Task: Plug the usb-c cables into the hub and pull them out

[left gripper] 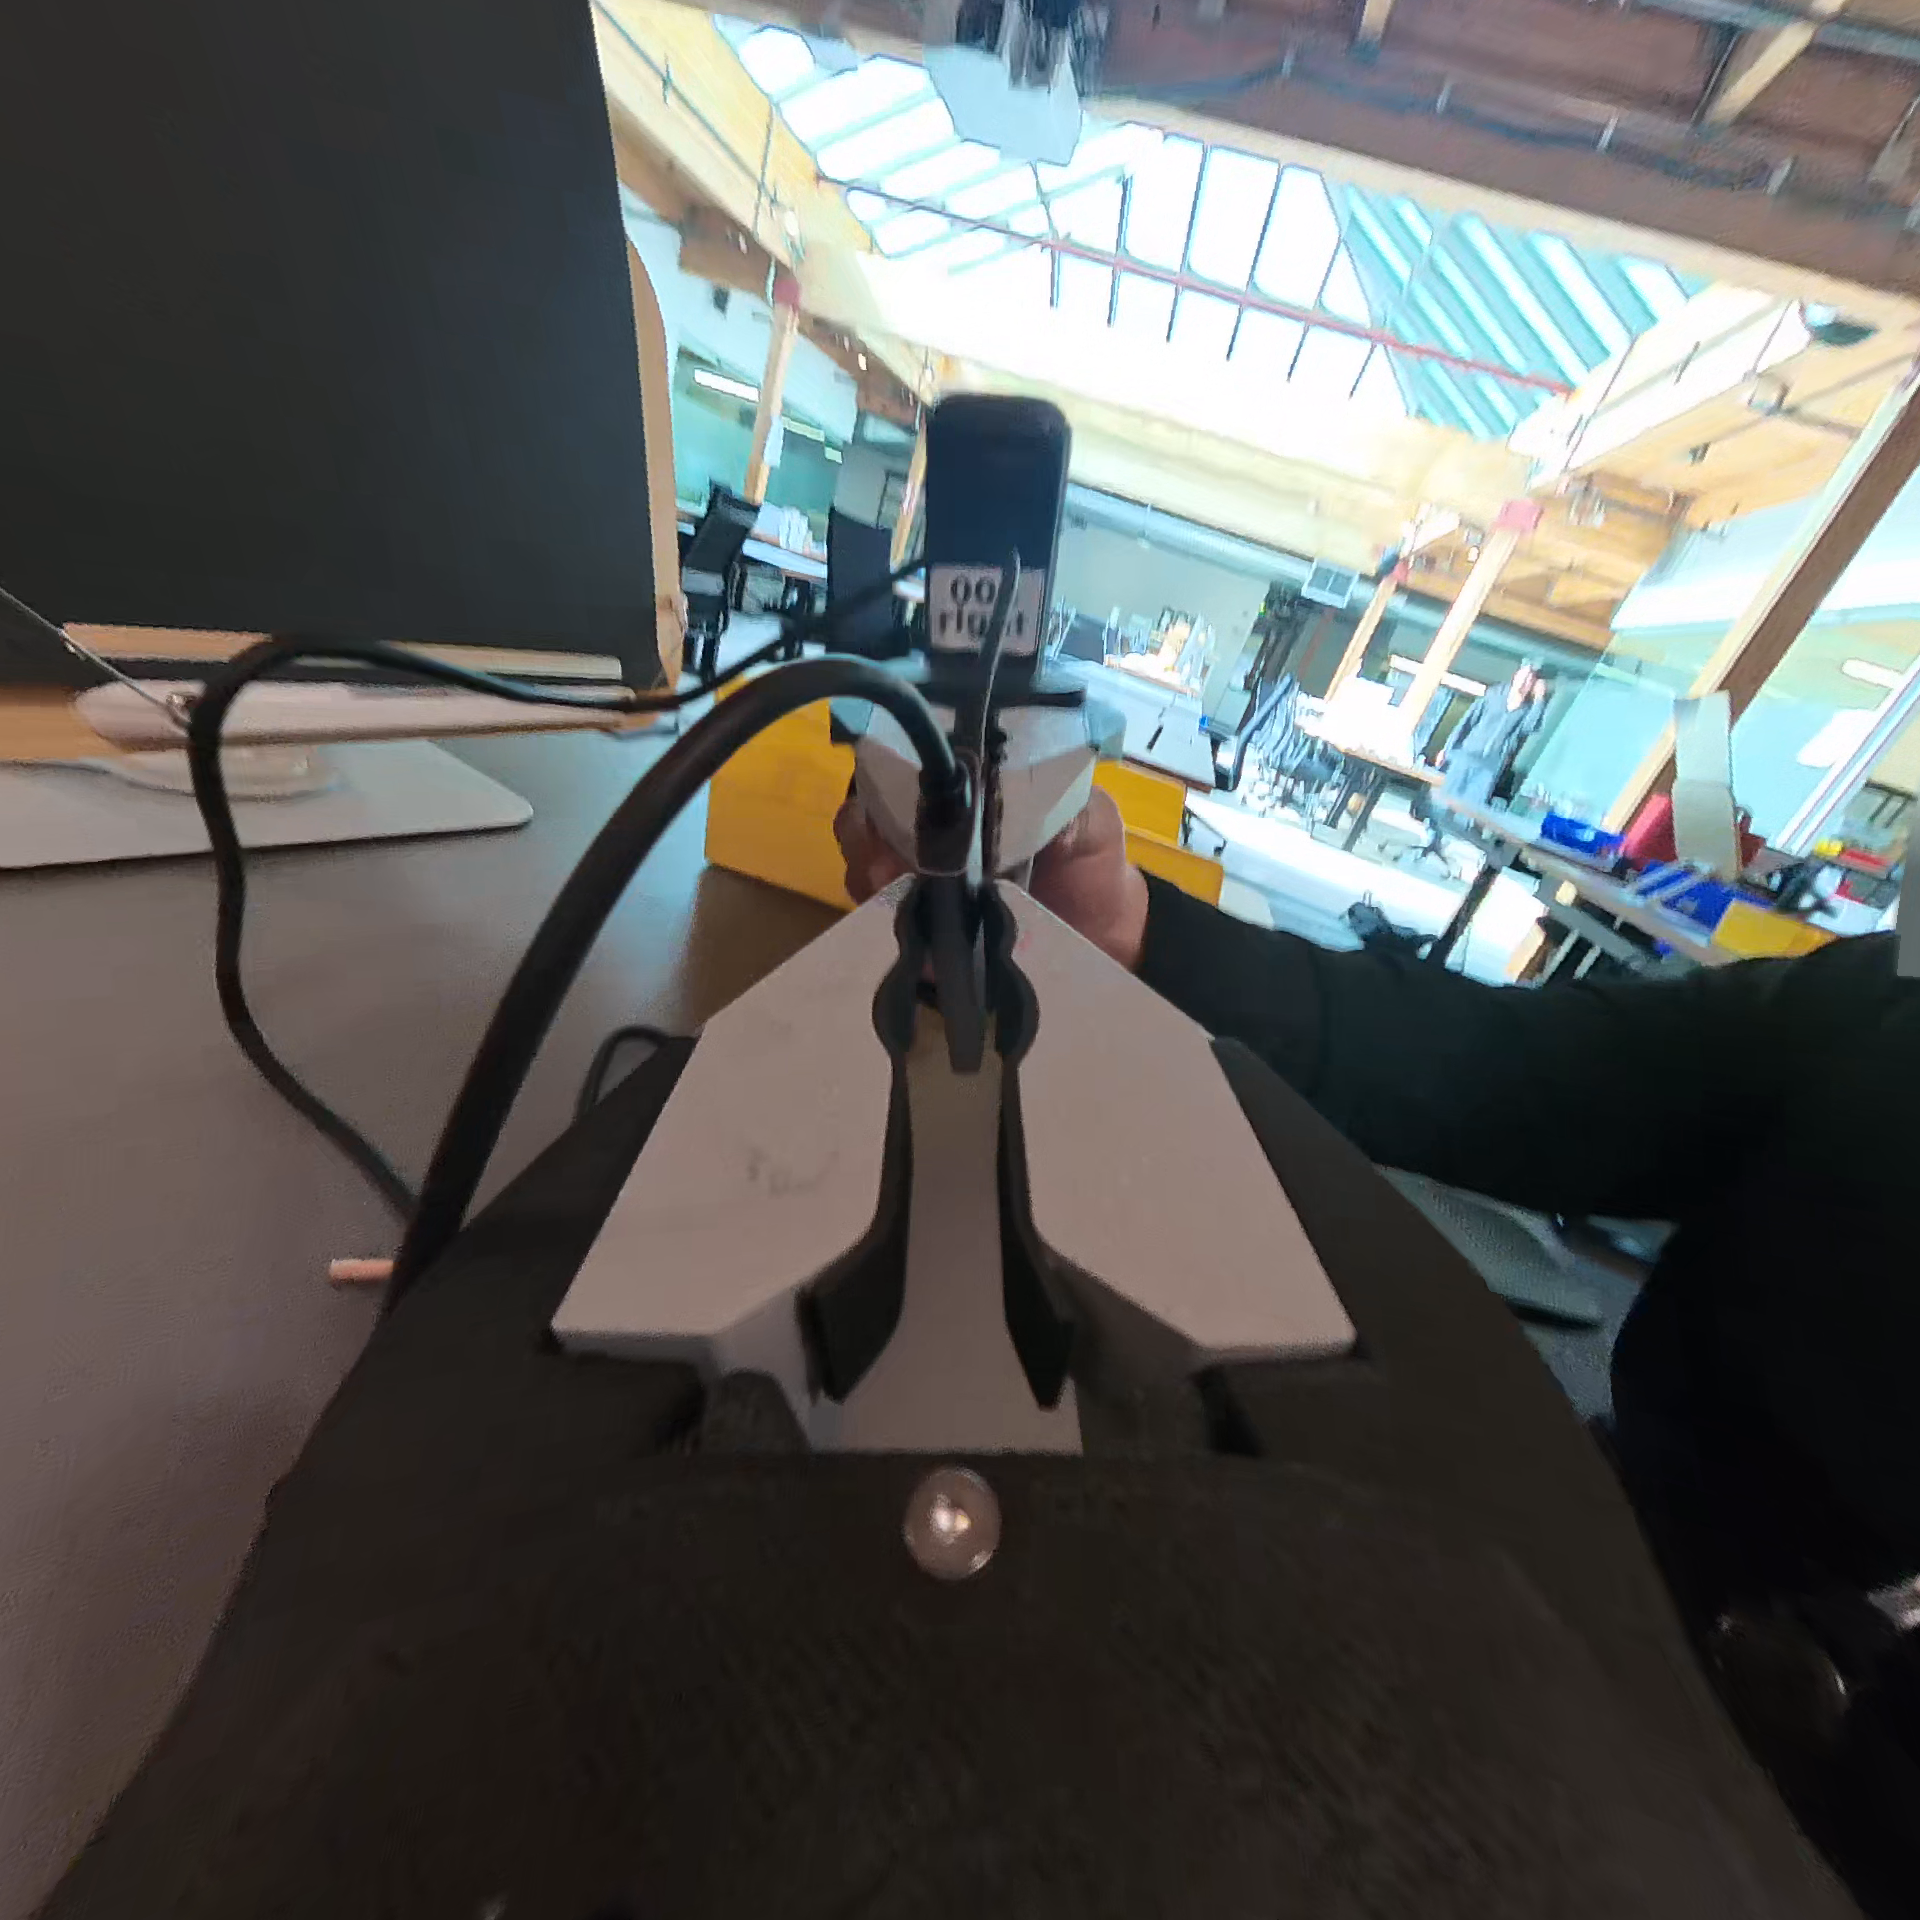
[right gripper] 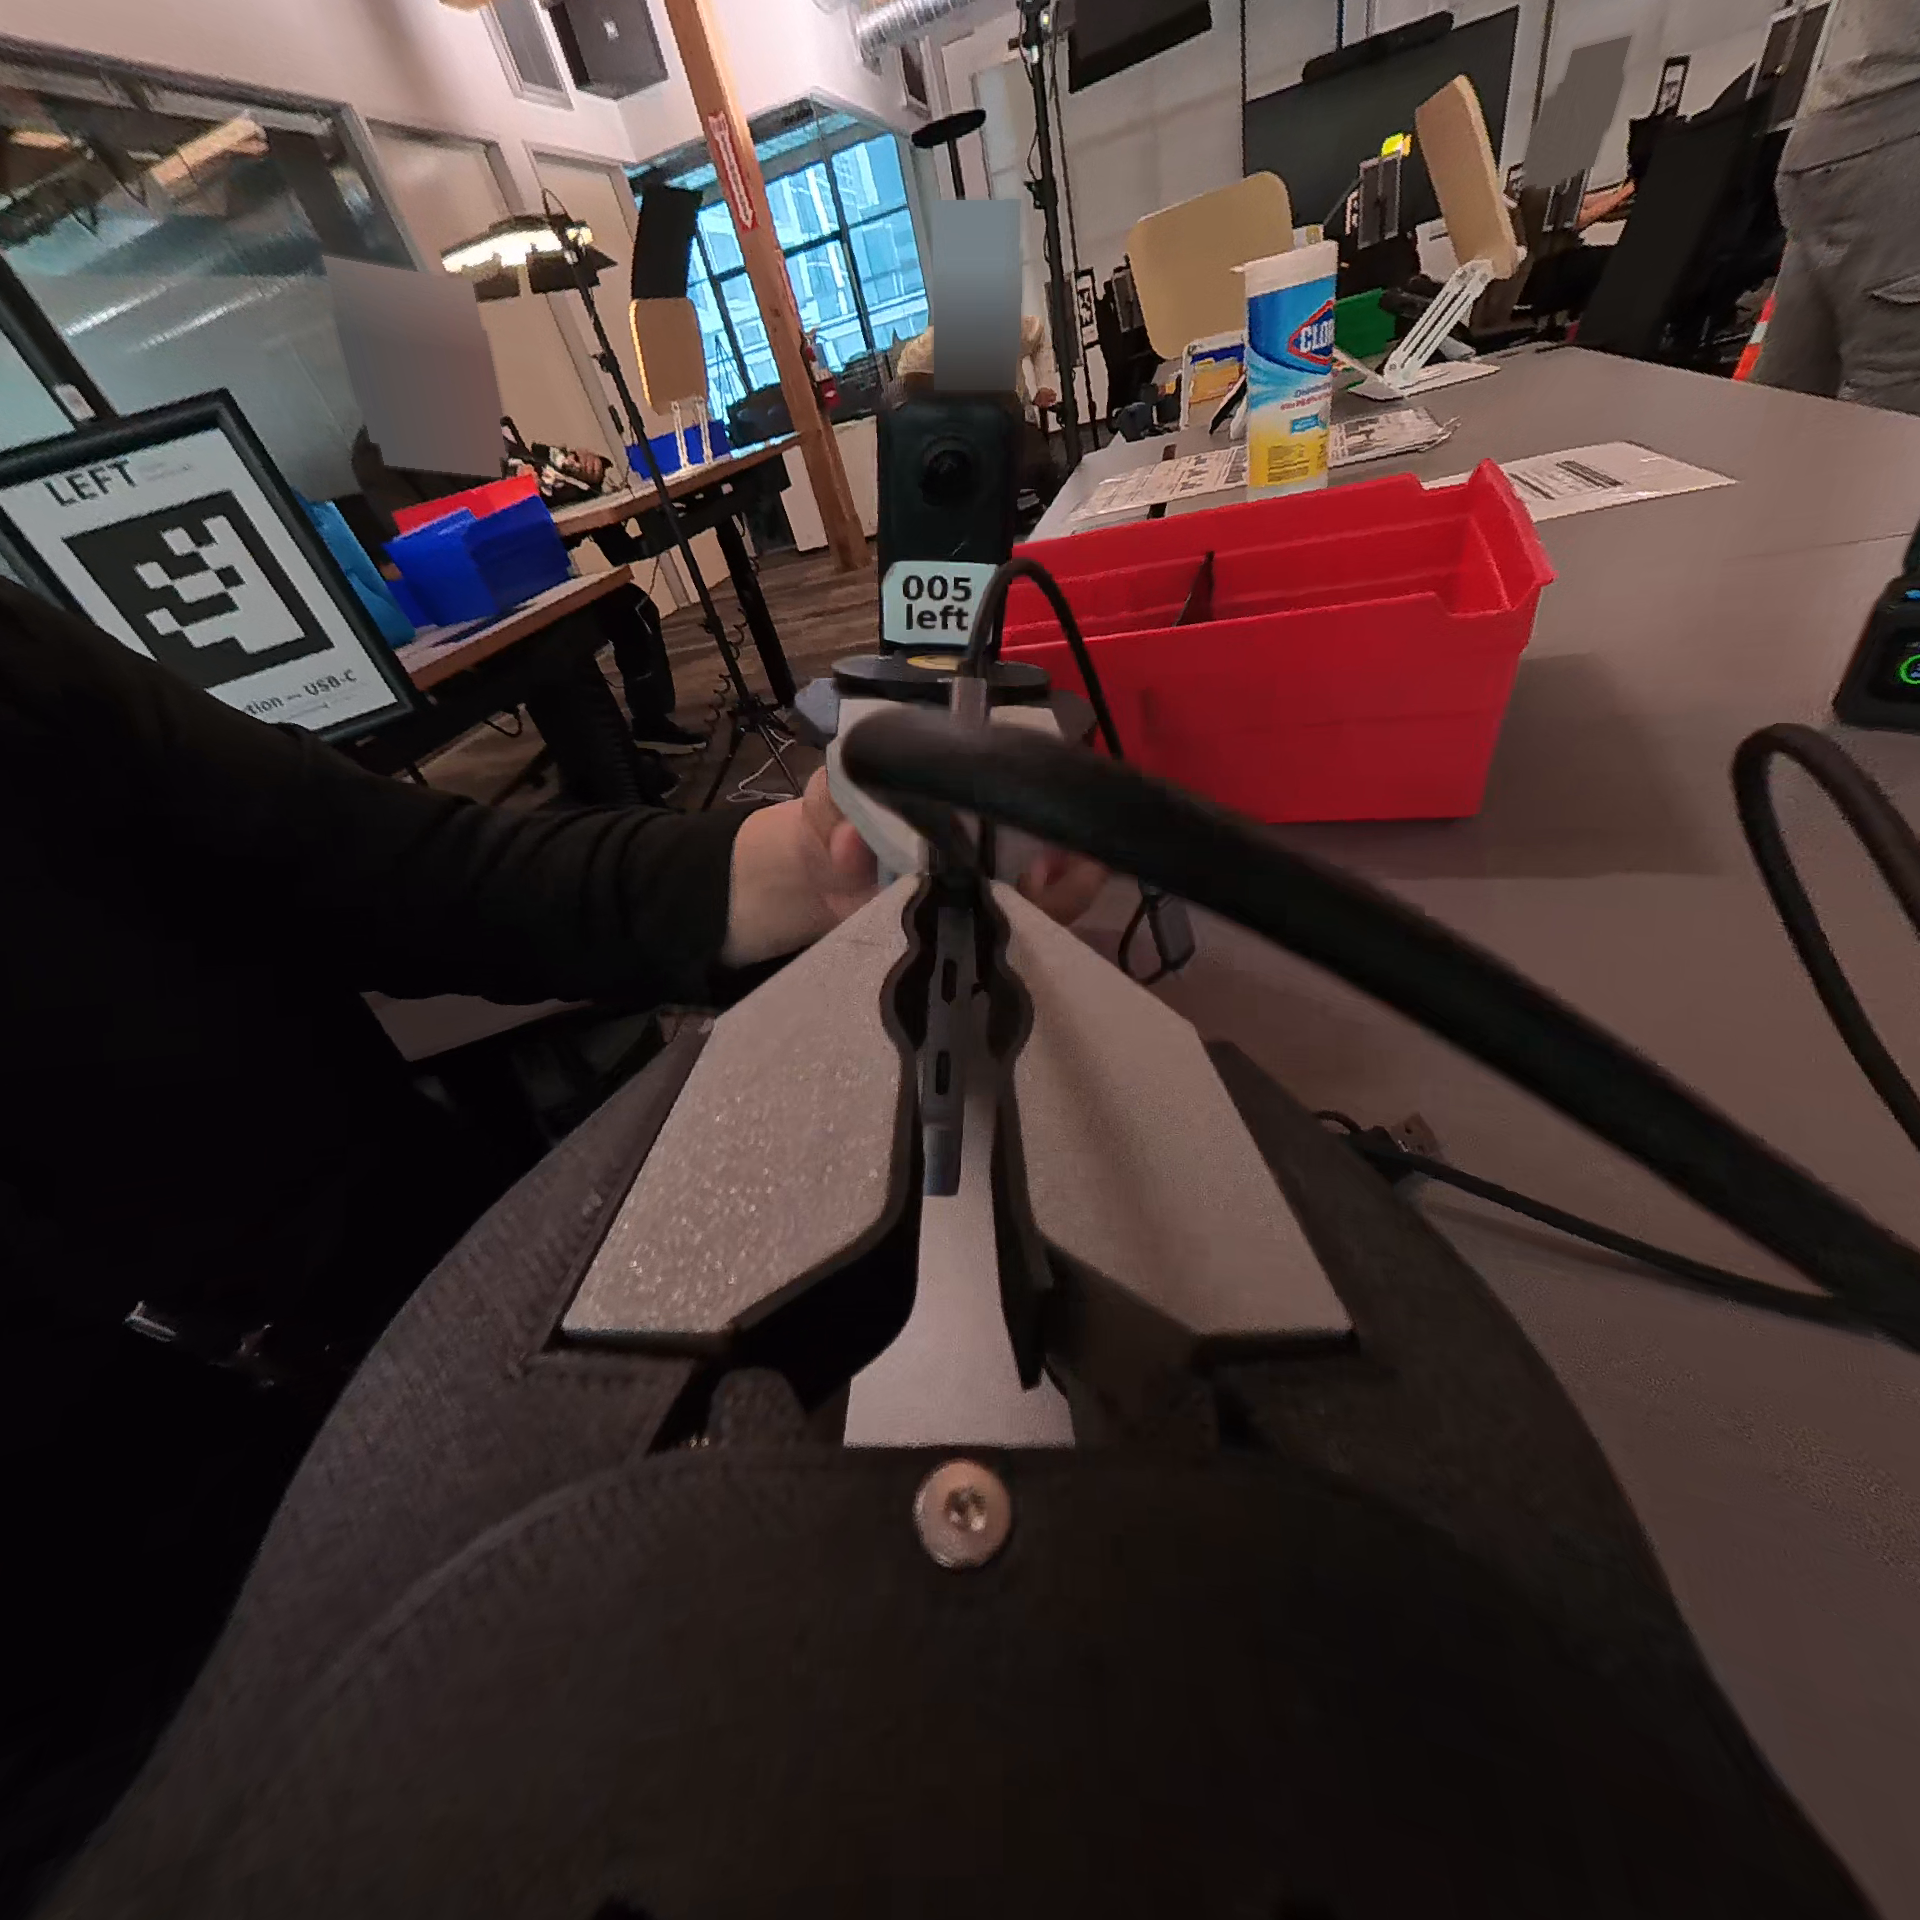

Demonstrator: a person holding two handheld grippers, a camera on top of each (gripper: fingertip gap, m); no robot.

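Gripping from both sides at once, I have my two tools brought nose to nose above the desk. My right tool is pressed together on the hub. It holds the slim dark body edge-on, so its row of ports faces up between the fingers where I can see it. That grip braces the hub against a push or a pull along its length.

My left tool is clamped on a short dark piece I take to be the plug, pinched close to its front end so it cannot bend sideways. A thick black cable arcs away from where the tips meet and drops toward the desk, hanging slack so it does not drag on the joint.

The meeting point is crowded by fingertips and blurred. I cannot tell whether the plug is seated in a port or just outside one. I judge this to be the moment of insertion or withdrawal, with both tools lined up on one axis so the force runs straight.

A thinner cable lies loose on the desk to my right, its plug free, near a red bin; I expect it waits its turn.
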